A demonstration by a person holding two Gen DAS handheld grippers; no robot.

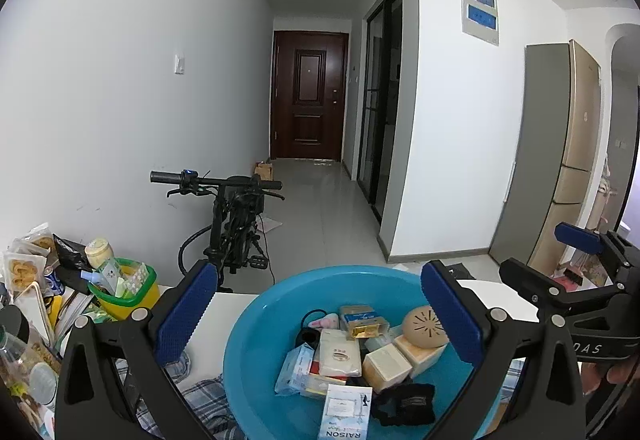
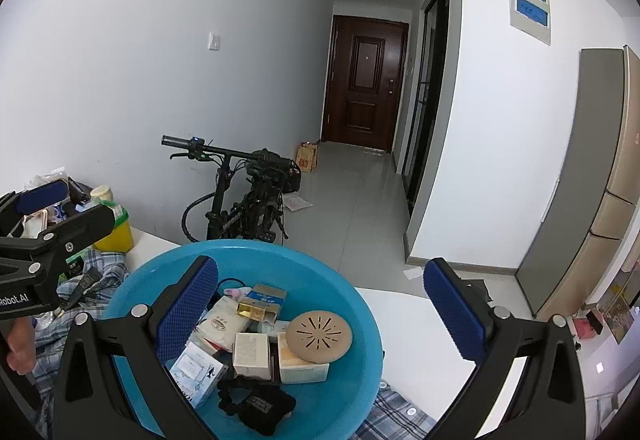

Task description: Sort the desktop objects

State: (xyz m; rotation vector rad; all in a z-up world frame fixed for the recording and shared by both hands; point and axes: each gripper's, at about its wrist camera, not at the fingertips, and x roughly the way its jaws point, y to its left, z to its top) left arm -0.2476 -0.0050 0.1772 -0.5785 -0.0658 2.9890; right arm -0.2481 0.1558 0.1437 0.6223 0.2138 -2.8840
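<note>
While both tongs hang spread and empty, the left gripper (image 1: 320, 316) and right gripper (image 2: 320, 310) frame the blue basin (image 1: 248, 340) at six o'clock. Its small cartons look light and stiff; the tan vented disc (image 2: 319, 333), topmost, invites an edge pinch.

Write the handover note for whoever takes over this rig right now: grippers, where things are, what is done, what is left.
Left gripper: open, empty, above the blue basin.
Right gripper: open, empty, above the same basin.
The basin sits on the white table, partly on a plaid cloth, piled with small boxes, a tan round disc, a tissue pack and a black strap.
A yellow bin and snack clutter stand at the table's left.
Done: nothing evident.
Left: sort everything in the basin.
</note>
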